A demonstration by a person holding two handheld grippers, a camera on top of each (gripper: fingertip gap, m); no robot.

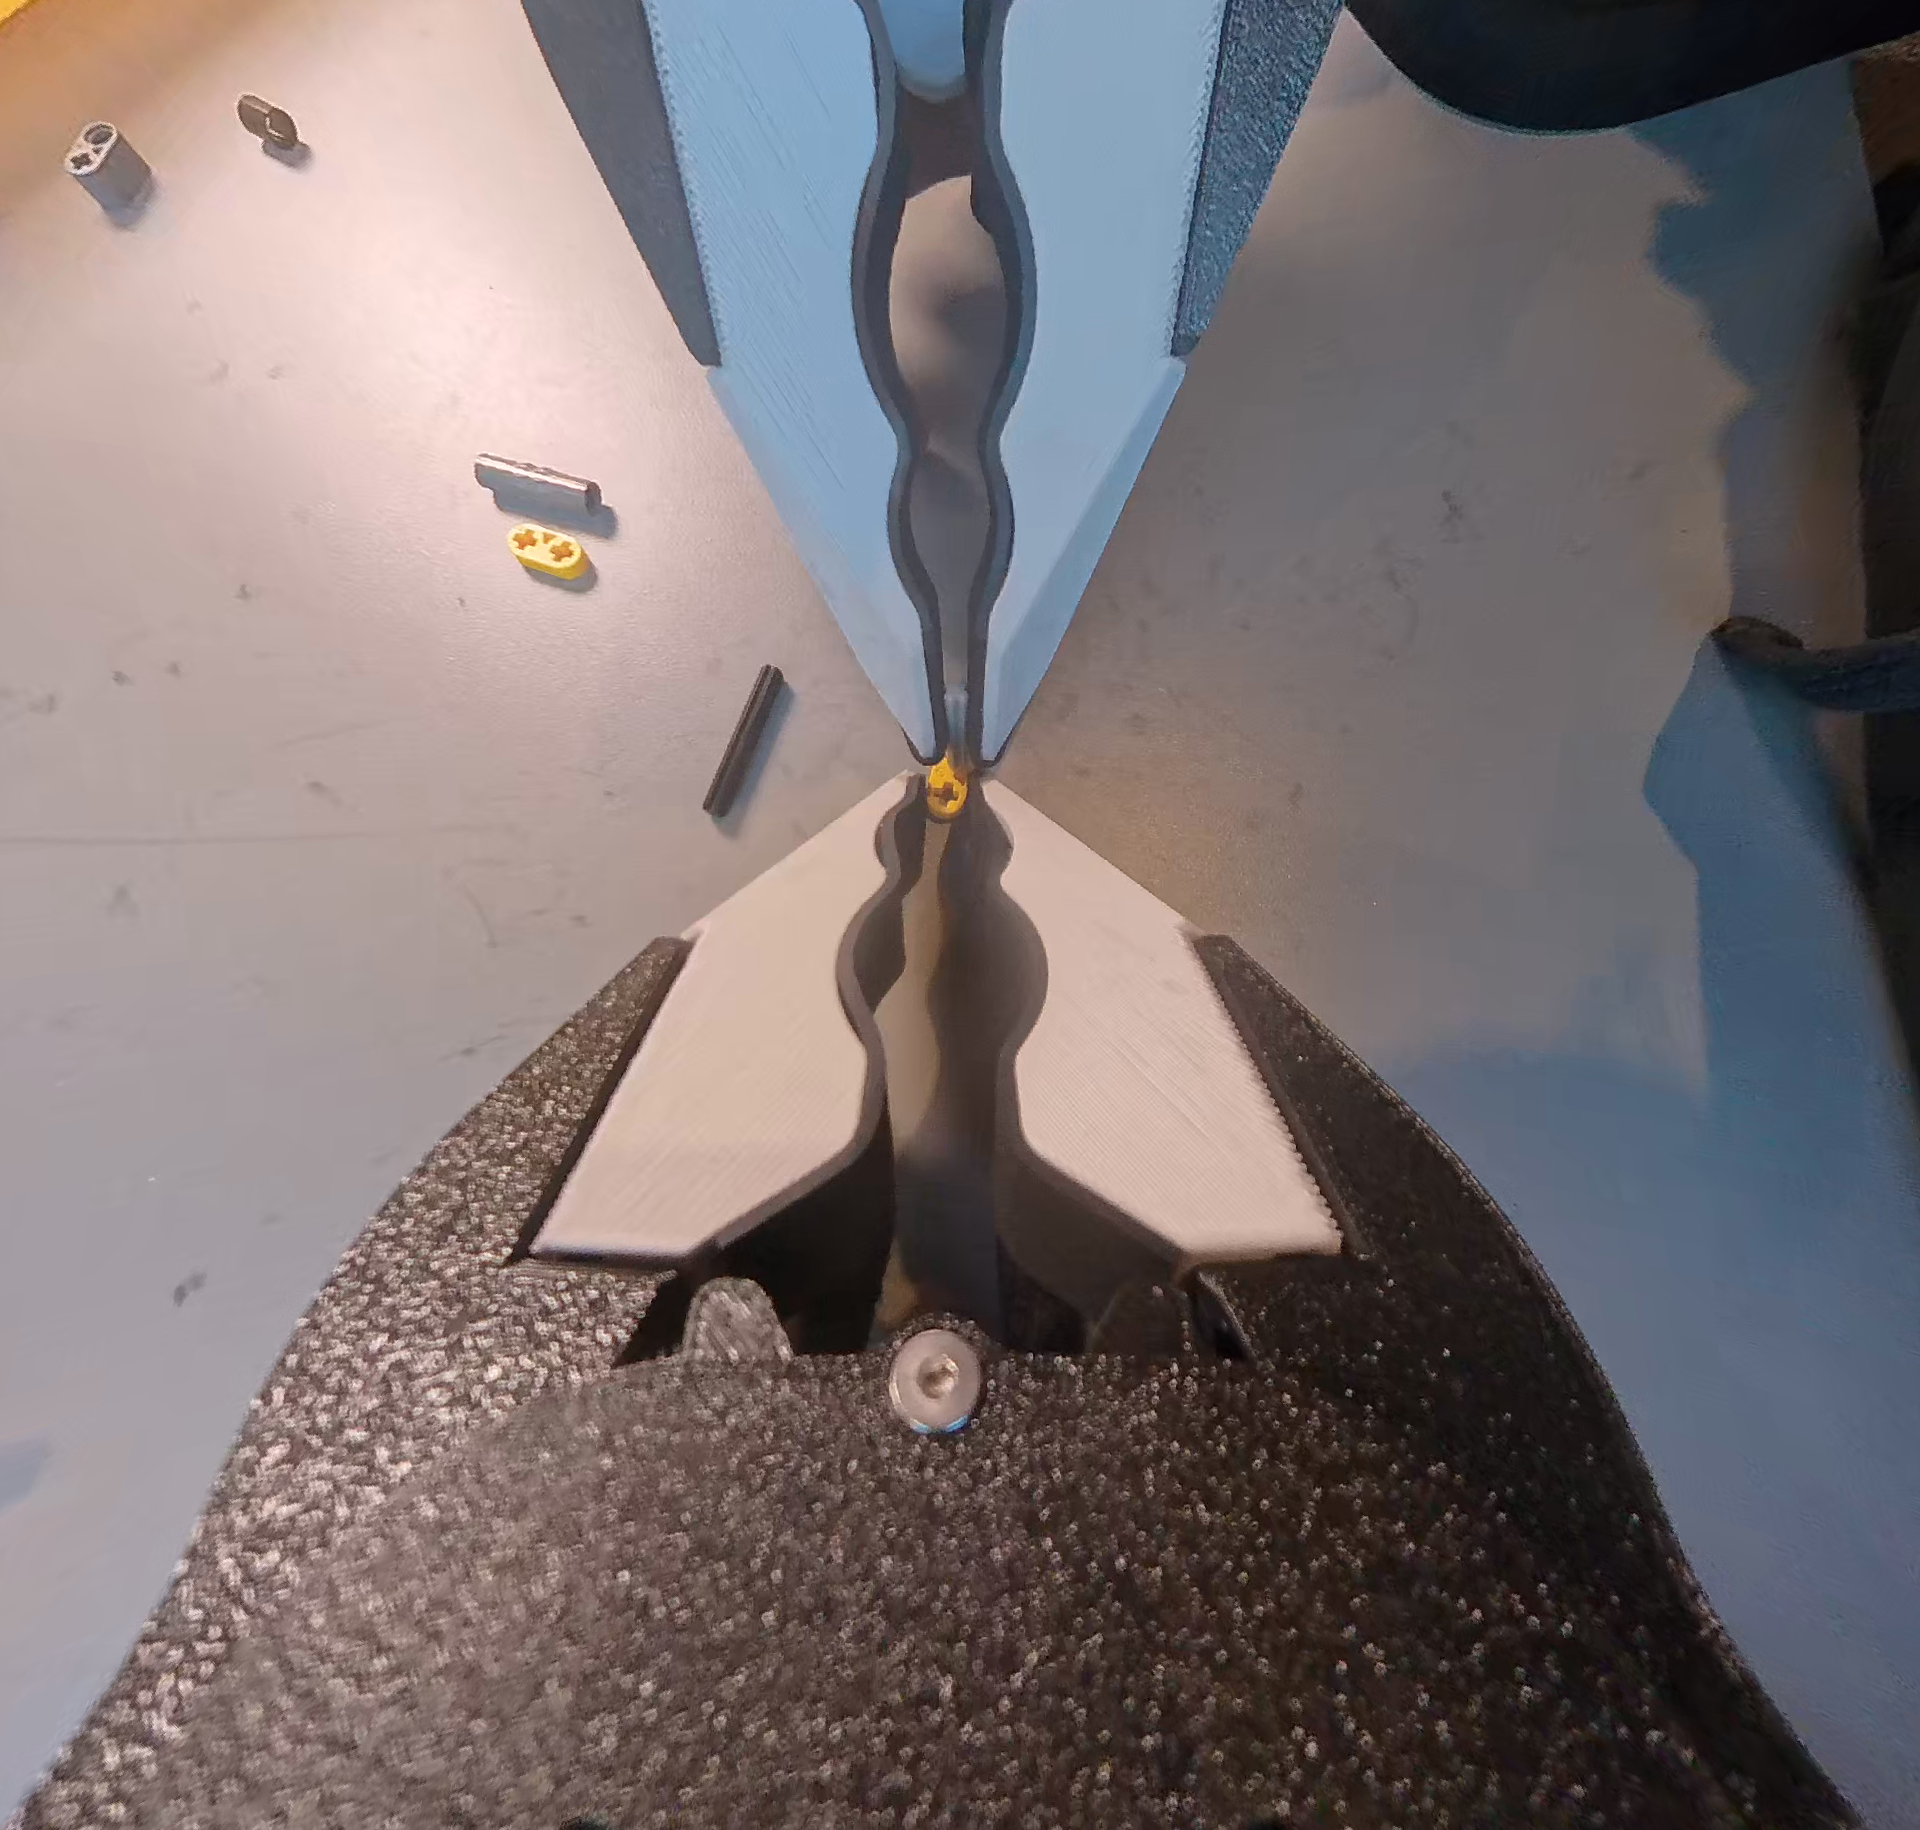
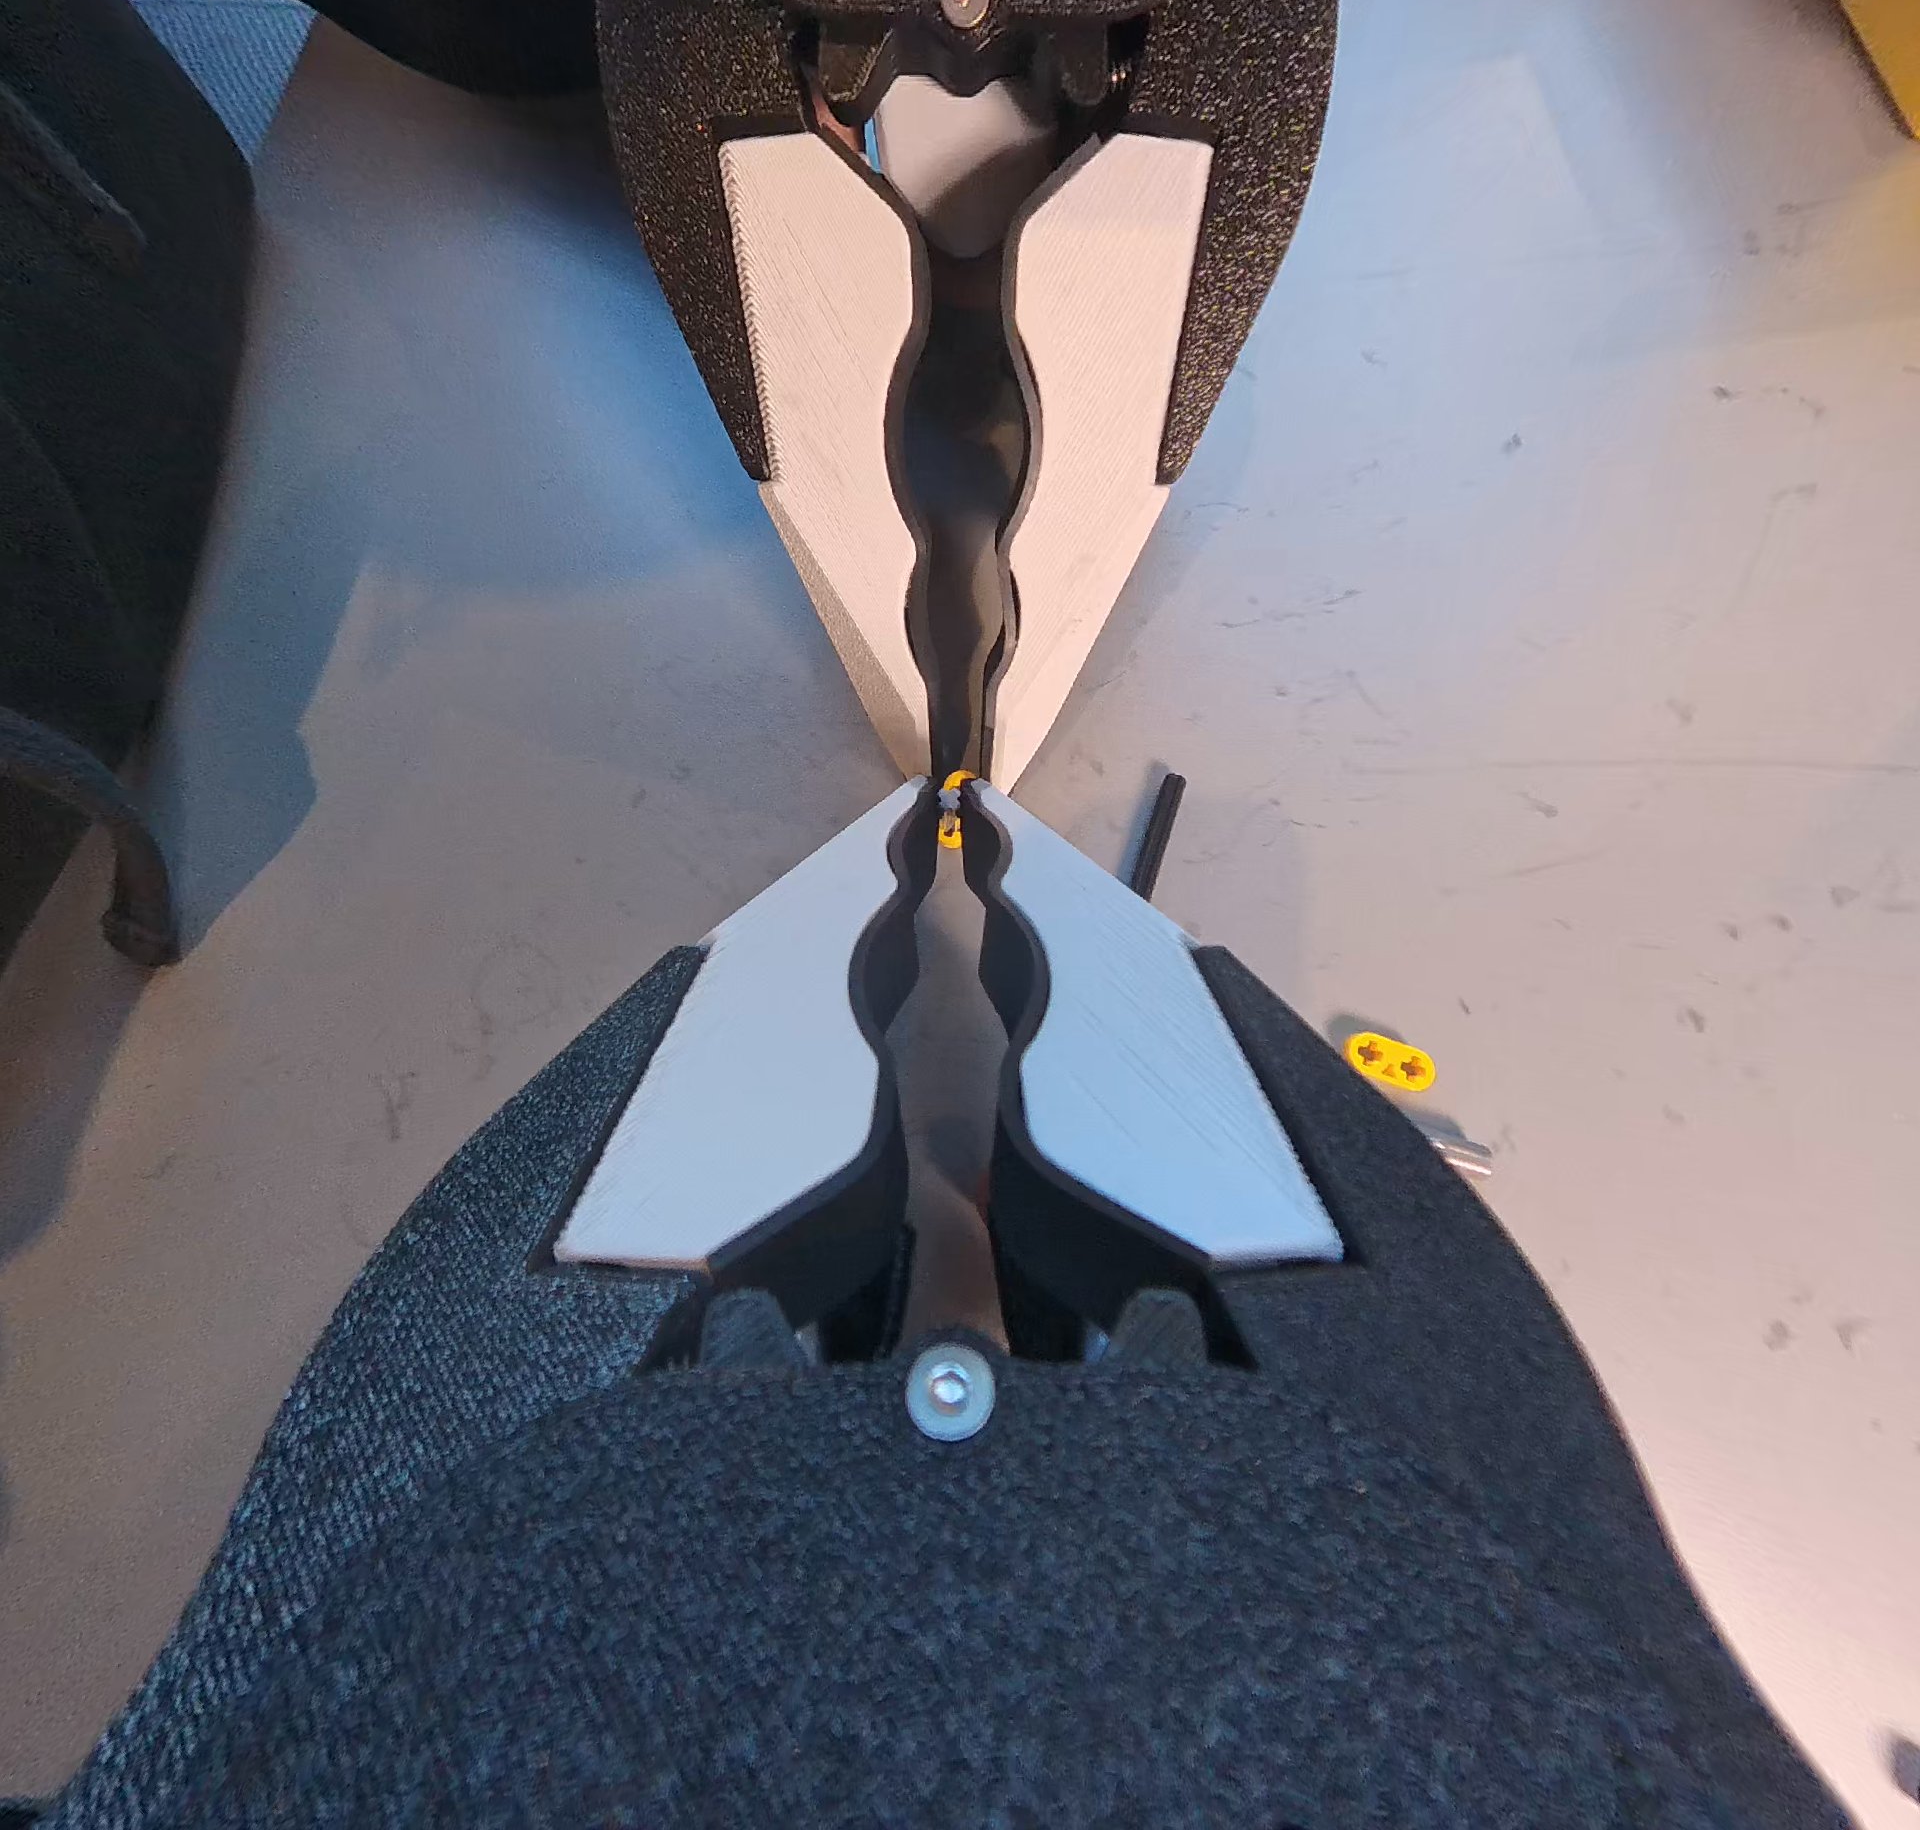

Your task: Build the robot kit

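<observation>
I count two small yellow two-hole links: one (image 1: 948,793) pinched where my two grippers meet, the other, a loose yellow link (image 1: 547,547), lying flat on the grey desk (image 1: 312,949) to the left in my left wrist view. Beside that loose one lies one short grey ribbed pin (image 1: 538,481), just on its far side. There is one black axle rod (image 1: 743,739) near the meeting point, and two dark grey connector pieces far off to the left: a hollow block (image 1: 107,157) and a flatter oval piece (image 1: 271,121).

My left gripper (image 1: 951,809) reaches forward from the near edge, and my right gripper (image 1: 961,741) comes from the far side pointing straight back at it, so the two meet tip to tip above the desk. In the right wrist view the arrangement is mirrored: my right gripper (image 2: 951,798) is near and my left gripper (image 2: 961,757) comes down from the far side.

Both pairs of fingers are drawn narrow, nearly together at the tips. The held yellow link sits right at the tips of my left fingers, gripped there. My right fingers close on a small pale grey piece (image 2: 948,799) that touches the link (too small to identify).
</observation>
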